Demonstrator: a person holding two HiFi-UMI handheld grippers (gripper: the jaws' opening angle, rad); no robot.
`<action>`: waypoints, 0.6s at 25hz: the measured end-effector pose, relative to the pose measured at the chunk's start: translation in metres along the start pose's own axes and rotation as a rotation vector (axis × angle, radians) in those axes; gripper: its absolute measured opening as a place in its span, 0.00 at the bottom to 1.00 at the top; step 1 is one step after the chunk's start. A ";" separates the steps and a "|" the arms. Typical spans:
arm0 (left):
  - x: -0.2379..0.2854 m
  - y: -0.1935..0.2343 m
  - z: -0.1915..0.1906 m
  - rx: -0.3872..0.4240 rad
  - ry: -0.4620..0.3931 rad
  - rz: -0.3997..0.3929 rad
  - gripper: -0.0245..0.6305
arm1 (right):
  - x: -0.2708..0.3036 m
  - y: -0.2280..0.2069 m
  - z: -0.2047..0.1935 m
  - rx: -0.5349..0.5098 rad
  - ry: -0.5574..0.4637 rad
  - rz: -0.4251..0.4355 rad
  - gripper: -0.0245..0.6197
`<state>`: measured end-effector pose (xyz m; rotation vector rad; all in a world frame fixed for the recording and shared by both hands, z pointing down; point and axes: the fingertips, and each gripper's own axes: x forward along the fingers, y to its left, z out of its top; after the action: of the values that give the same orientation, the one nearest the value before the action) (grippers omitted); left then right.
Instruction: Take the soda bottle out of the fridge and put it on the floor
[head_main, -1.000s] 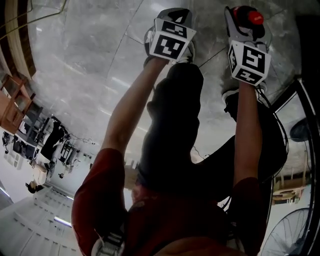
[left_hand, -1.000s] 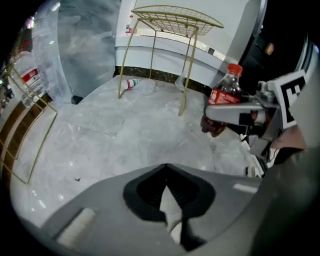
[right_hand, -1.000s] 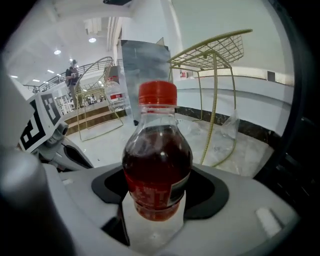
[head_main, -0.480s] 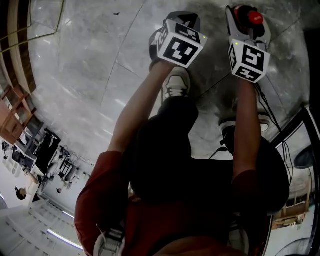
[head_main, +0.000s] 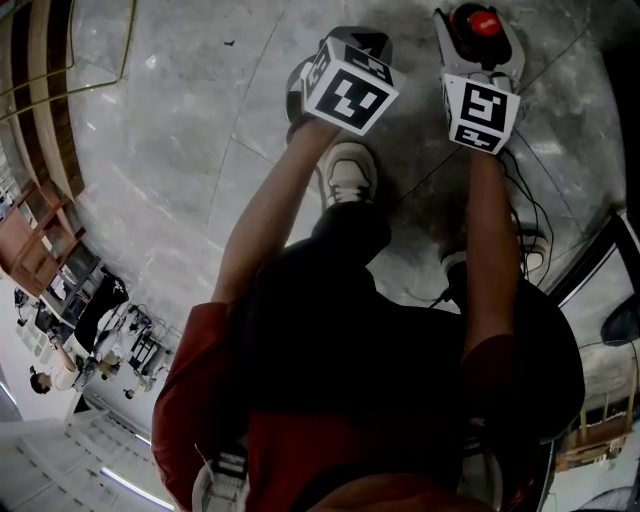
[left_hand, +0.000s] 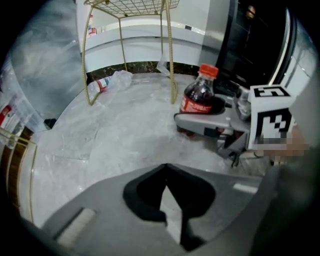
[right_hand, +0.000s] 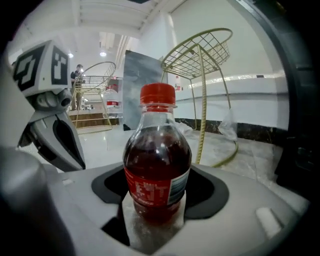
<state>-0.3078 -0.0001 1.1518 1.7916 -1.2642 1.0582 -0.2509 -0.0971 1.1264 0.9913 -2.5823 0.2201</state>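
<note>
Bending over a grey marble floor (head_main: 170, 150), a person holds a two-jaw gripper in each hand. The right gripper (left_hand: 197, 116) is clamped on the soda bottle (right_hand: 157, 165), with its grey jaws pressing the red label from both sides. The bottle stands upright, red cap on top, with dark drink up to the shoulder. It sits low over the floor, near a black-framed door (left_hand: 260, 45) at the right (whether its base touches the stone cannot be told). The left gripper (left_hand: 166, 170) hangs beside the right one, near but apart, and points steeply down. Its jaws are drawn together with nothing between them. Beyond the bottle stands a gold wire stand (left_hand: 167, 55). A crushed clear plastic bottle (left_hand: 107, 82) lies on the floor by the dark skirting of the far wall. In the head view, a white sneaker (head_main: 348, 172) shows just below the left gripper's marker cube (head_main: 350, 90).
</note>
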 end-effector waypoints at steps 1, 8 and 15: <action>0.000 -0.001 0.001 0.003 0.001 -0.003 0.04 | -0.001 0.003 -0.001 -0.019 -0.013 0.005 0.52; 0.003 -0.009 -0.001 0.007 0.020 -0.022 0.04 | -0.007 0.002 -0.001 -0.031 -0.068 0.010 0.52; 0.007 -0.014 -0.007 0.006 0.035 -0.029 0.04 | -0.008 0.003 -0.002 -0.025 -0.058 0.014 0.52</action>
<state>-0.2947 0.0070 1.1599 1.7828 -1.2122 1.0739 -0.2465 -0.0897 1.1253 0.9846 -2.6388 0.1648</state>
